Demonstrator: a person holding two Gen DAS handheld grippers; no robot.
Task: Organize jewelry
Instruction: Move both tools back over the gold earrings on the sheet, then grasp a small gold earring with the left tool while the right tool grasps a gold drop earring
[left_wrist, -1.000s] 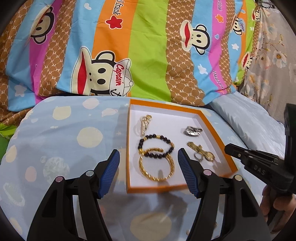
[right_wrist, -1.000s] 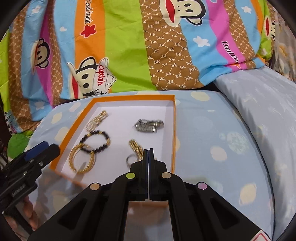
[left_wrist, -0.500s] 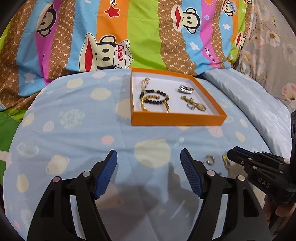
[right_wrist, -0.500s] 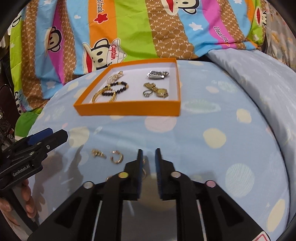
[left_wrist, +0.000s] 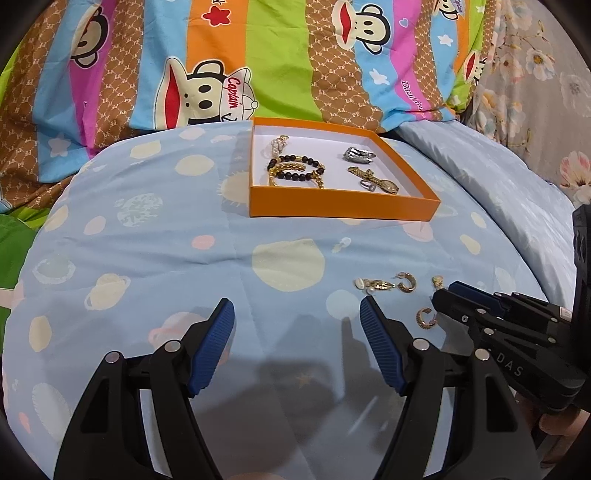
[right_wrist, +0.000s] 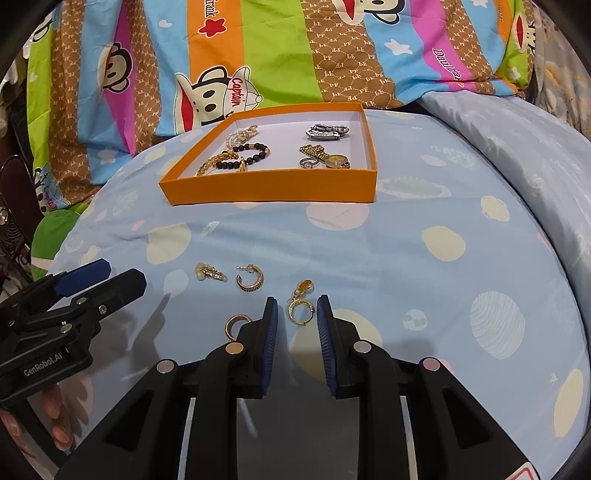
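Four loose earrings lie before us, and our right gripper (right_wrist: 297, 325), jaws narrowly parted and just reclosing slightly, brackets the drop earring (right_wrist: 301, 305) lengthwise, nearer than the wide-open left gripper (left_wrist: 297, 347).

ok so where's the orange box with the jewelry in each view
Left wrist view: the shallow orange cardboard box sits upper centre, slightly right, on the pale blue spotted bedsheet.
Right wrist view: it sits upper centre, slightly left.
Shared landmark: the black bead bracelet in the box's left half.
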